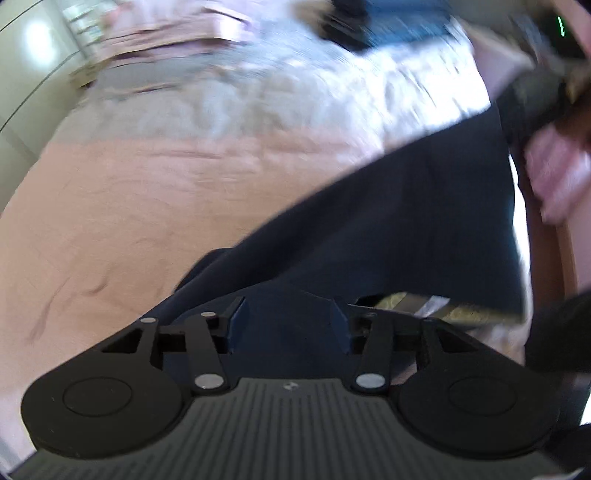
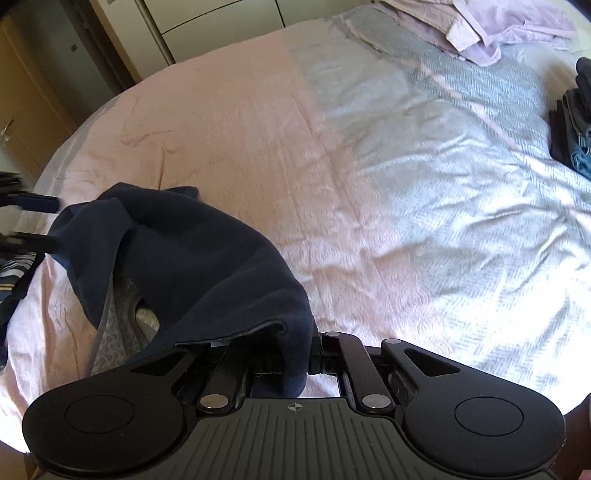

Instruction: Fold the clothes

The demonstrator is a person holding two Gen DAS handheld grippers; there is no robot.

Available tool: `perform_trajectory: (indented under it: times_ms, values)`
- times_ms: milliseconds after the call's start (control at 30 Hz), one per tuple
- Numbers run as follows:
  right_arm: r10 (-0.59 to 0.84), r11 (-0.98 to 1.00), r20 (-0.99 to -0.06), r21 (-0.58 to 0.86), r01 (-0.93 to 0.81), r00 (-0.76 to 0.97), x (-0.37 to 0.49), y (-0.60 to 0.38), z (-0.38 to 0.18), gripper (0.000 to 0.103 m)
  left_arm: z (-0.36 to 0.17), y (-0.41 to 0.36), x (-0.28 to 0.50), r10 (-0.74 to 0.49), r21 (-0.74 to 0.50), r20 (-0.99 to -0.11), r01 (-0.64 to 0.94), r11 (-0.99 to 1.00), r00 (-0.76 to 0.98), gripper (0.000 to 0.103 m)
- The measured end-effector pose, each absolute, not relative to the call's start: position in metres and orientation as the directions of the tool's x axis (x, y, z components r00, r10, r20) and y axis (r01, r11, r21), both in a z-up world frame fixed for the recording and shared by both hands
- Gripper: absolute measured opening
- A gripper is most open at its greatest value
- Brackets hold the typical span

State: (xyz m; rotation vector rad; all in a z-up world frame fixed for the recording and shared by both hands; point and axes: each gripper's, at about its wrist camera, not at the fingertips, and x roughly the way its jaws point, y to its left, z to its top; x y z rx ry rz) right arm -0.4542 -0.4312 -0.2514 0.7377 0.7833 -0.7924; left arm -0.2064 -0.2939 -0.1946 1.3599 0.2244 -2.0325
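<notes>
A dark navy garment (image 2: 192,258) hangs between my two grippers above the pink bedspread (image 2: 240,129). My right gripper (image 2: 291,354) is shut on one edge of the garment, which drapes over its fingers and hides them. In the left wrist view the garment (image 1: 388,229) stretches from my left gripper (image 1: 290,321) to the right. The left fingers (image 1: 238,325) stand apart with the cloth lying between them. In the right wrist view the left gripper (image 2: 37,221) shows at the far left, at the garment's other end.
A grey patterned blanket (image 2: 461,166) covers the right part of the bed. Folded lilac clothes (image 2: 480,29) lie at the far end. A stack of dark clothes (image 2: 572,122) sits at the right edge. A striped garment (image 2: 14,269) lies at the left edge. Wardrobe doors (image 2: 221,18) stand behind.
</notes>
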Motion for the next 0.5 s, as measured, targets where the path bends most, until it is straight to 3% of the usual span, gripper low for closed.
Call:
perform_trajectory:
  times_ms: [200, 333, 400, 467, 500]
  values:
    - [-0.29, 0.523, -0.817, 0.301, 0.797, 0.499, -0.459, -0.451, -0.26, 0.006, -0.245, -0.268, -0.258, -0.381, 0.304, -0.885, 0.288, -0.908, -0.268, 0.05]
    - [-0.29, 0.521, -0.791, 0.342, 0.782, 0.539, -0.466, -0.468, -0.251, 0.006, -0.282, -0.253, -0.279, -0.526, 0.507, -0.831, 0.14, -0.85, -0.184, 0.055]
    - [-0.296, 0.53, -0.775, 0.352, 0.771, 0.558, -0.467, -0.475, -0.24, 0.005, -0.29, -0.26, -0.282, -0.606, 0.588, -0.784, 0.152, -0.795, -0.138, 0.048]
    - [-0.305, 0.543, -0.759, 0.358, 0.759, 0.576, -0.468, -0.482, -0.229, 0.004, -0.28, -0.273, -0.279, -0.632, 0.59, -0.763, 0.253, -0.767, -0.133, 0.02]
    - [-0.31, 0.549, -0.75, 0.361, 0.754, 0.585, -0.469, -0.486, -0.224, 0.004, -0.271, -0.281, -0.275, -0.643, 0.583, -0.755, 0.315, -0.749, -0.131, 0.014]
